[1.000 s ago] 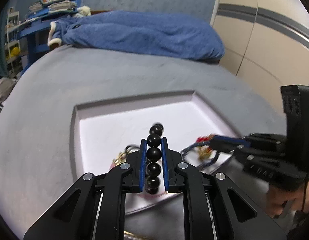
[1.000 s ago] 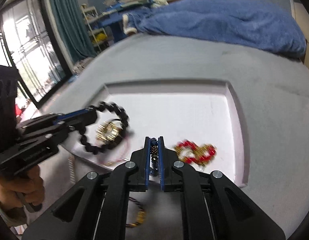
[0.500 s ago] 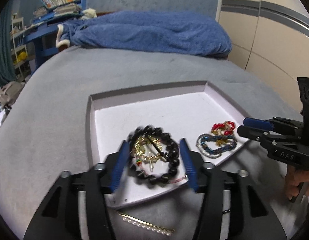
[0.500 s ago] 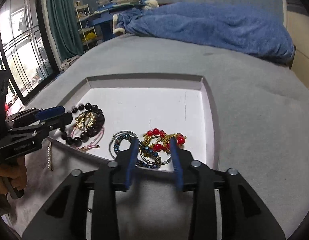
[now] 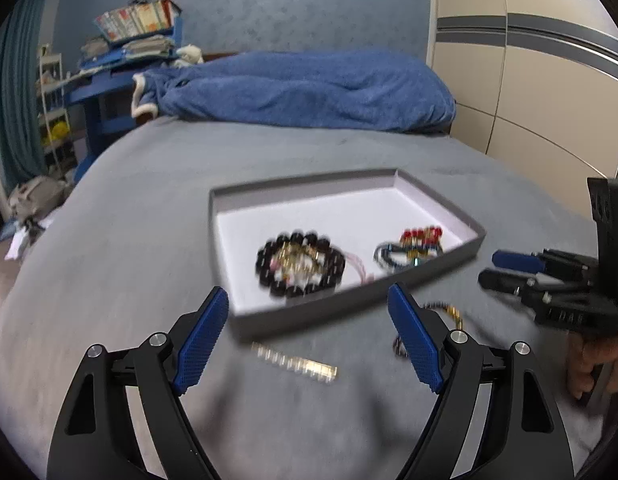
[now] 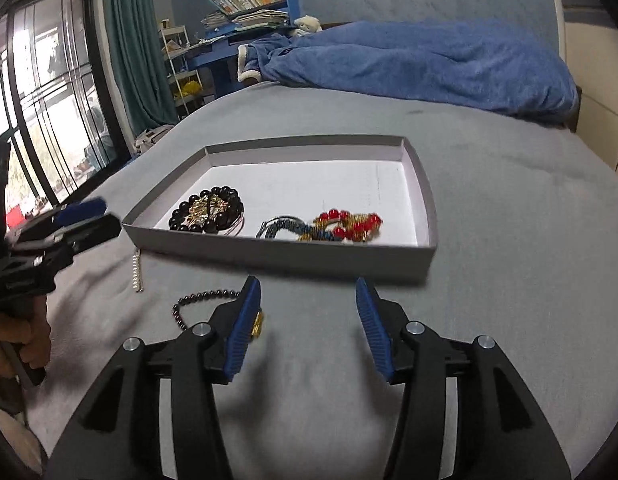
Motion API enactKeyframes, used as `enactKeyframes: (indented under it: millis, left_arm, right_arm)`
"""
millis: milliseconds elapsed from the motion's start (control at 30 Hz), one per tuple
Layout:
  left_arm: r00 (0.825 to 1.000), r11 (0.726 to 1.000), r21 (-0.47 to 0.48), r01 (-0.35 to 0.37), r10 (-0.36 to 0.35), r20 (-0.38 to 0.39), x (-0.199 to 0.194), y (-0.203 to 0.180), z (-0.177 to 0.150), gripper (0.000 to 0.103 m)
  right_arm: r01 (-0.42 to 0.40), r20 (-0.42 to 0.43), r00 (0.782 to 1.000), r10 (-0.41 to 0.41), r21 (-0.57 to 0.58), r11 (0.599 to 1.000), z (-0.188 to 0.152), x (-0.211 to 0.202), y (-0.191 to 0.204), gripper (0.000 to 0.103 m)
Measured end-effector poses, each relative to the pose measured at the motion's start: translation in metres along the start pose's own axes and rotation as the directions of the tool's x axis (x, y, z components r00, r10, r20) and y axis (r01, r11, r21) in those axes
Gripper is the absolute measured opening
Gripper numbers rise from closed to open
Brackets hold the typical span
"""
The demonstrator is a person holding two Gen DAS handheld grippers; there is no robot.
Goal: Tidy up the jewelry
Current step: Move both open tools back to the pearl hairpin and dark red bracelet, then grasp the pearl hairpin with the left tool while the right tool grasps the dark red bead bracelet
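Observation:
A shallow grey box (image 5: 349,310) with a white floor lies on the bed. Inside it are a black bead bracelet (image 5: 301,264) around a gold piece, and a blue bracelet tangled with red and gold beads (image 5: 413,246). My left gripper (image 5: 307,292) hovers just in front of the box, its jaws opening with nothing between them. A pearl bar (image 5: 295,362) and a dark bead chain (image 5: 445,316) lie on the cover below it. My right gripper (image 6: 307,282) is also in front of the box (image 6: 293,256), its jaws opening and empty, with the chain (image 6: 197,300) beside its left finger.
The grey bed cover (image 5: 129,220) spreads all round the box. A blue blanket (image 5: 301,88) lies bunched at the far end. A wardrobe (image 5: 529,80) stands on the right, a window (image 6: 41,120) and a blue desk with books (image 6: 245,12) on the left.
My left gripper let go of the black bead bracelet and my right let go of its beaded piece, both into the box. Both opened and drew back to the near side.

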State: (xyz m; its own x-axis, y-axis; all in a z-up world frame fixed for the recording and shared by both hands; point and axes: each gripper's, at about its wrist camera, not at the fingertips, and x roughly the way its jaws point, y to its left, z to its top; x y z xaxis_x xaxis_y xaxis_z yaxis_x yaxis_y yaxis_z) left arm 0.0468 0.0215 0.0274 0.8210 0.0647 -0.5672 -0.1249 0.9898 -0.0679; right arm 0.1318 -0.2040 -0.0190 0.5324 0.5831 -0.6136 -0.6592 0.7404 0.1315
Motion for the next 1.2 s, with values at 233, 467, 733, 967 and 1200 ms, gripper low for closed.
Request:
enactKeyframes:
  millis: [233, 467, 733, 967, 1200]
  left_arm:
    - [0.997, 0.999, -0.036, 0.013, -0.016, -0.077, -0.002, 0.005, -0.028, 0.082]
    - [0.994, 0.999, -0.038, 0.004, -0.008, -0.107, -0.002, 0.001, -0.036, 0.082]
    - [0.988, 0.999, -0.043, 0.018, -0.025, -0.151, 0.010, 0.000, -0.037, 0.082]
    - [0.979, 0.983, -0.186, -0.009, -0.029, -0.202, 0.037, 0.023, -0.027, 0.074]
    - [0.971, 0.982, -0.171, -0.085, 0.043, -0.234, 0.048, 0.023, -0.028, 0.040]
  right_arm:
    - [-0.012, -0.047, 0.999, 0.012, 0.004, 1.000, -0.017, -0.001, 0.006, 0.052]
    - [-0.029, -0.073, 0.997, 0.029, 0.000, 1.000, -0.026, -0.001, 0.012, 0.053]
    - [-0.020, -0.113, 0.993, 0.015, -0.040, 0.999, -0.027, 0.008, 0.020, 0.053]
    - [-0.036, -0.137, 0.990, 0.026, -0.070, 0.997, -0.017, 0.020, 0.031, 0.053]
    - [-0.004, -0.188, 0.982, -0.010, -0.074, 0.997, -0.009, 0.043, 0.036, 0.046]
